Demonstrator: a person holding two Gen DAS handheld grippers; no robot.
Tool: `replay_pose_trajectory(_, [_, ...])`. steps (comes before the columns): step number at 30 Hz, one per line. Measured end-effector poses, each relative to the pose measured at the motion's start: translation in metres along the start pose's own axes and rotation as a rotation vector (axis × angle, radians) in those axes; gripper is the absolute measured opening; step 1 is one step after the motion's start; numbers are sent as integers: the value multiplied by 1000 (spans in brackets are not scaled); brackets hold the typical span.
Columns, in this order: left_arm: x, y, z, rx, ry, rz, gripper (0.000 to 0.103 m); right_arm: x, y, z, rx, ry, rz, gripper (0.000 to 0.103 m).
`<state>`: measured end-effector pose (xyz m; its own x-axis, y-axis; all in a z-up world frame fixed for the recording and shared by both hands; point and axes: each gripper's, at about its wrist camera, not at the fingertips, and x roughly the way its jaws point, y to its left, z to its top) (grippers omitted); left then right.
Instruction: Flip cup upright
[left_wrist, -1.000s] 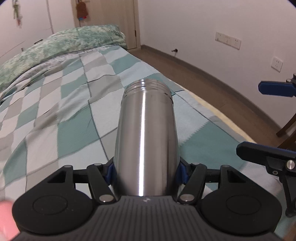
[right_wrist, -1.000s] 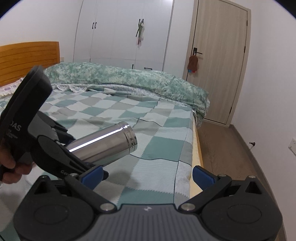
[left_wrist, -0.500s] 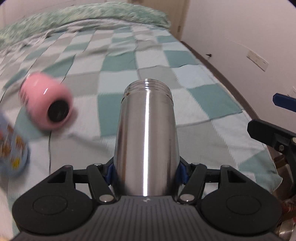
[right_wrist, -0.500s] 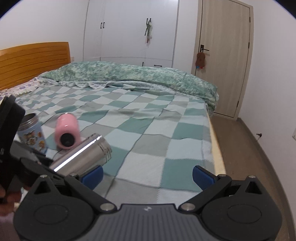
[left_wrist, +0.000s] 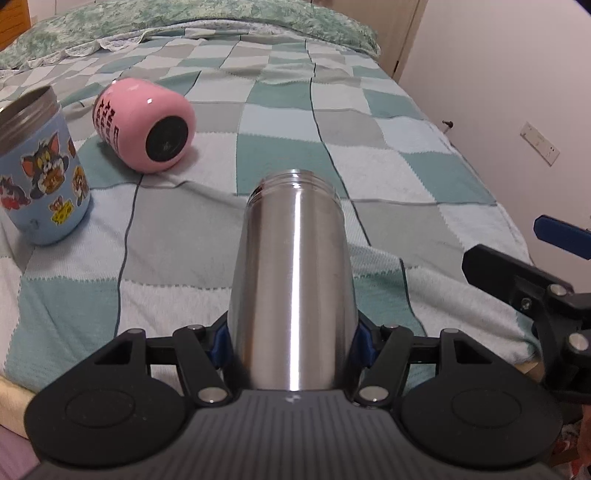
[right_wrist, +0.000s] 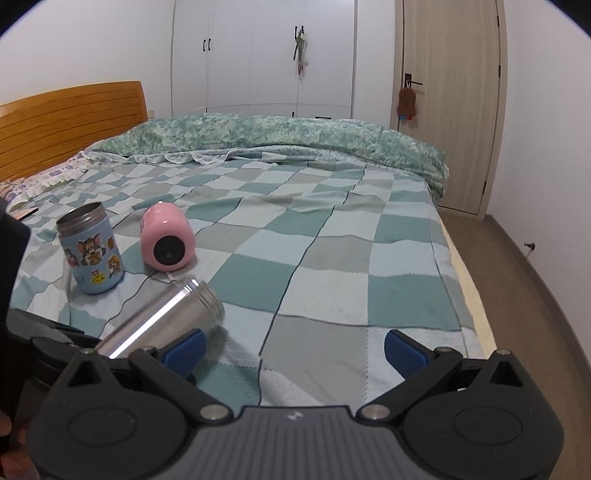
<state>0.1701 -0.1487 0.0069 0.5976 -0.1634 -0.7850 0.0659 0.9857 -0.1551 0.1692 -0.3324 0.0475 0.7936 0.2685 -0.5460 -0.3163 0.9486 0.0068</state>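
The left gripper (left_wrist: 293, 341) is clamped low on the tall stainless-steel cup (left_wrist: 293, 280), held tilted above the near edge of the checked teal bedspread (left_wrist: 388, 166). The right gripper (right_wrist: 295, 350) hangs spread and empty. Best tip the mouth fully skyward, then lower it onto flat cloth, well right of the pink tumbler on its side (left_wrist: 147, 125), before releasing

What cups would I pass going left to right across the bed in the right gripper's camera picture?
Blue cartoon cup, standing upright → pink cup, lying on its side → steel cup, tilted in the left gripper, lower and nearer the camera.
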Motion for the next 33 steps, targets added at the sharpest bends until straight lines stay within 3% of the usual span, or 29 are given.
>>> replay_pose_trajectory(2, [-2,1,-3,14,-16,-8,66,-1,2,-2,4,-1,3,103])
replay_pose_trajectory(6, [-18,5,-5,36,-62,-28,101,-7,6,-2,9,-11,7,103])
replay_pose_trajectory(8, [-30,6,-5,56,-99,-39,103,-13,6,0,23,-32,16,103])
replay_pose_trajectory(14, [-57,20,-3,114,-147,-26,103,-38,13,12,45,-103,28,103])
replay_pose_trajectory(19, [-70,50,0,145,-181,16,103,-38,30,22,51,-94,35,103])
replay_pose_trajectory(28, [-79,119,3,193,-189,79,103,16,72,30,76,61,15,103])
replay_pose_trajectory(33, [-73,151,5,193,-171,75,103,53,89,30,106,171,-18,103])
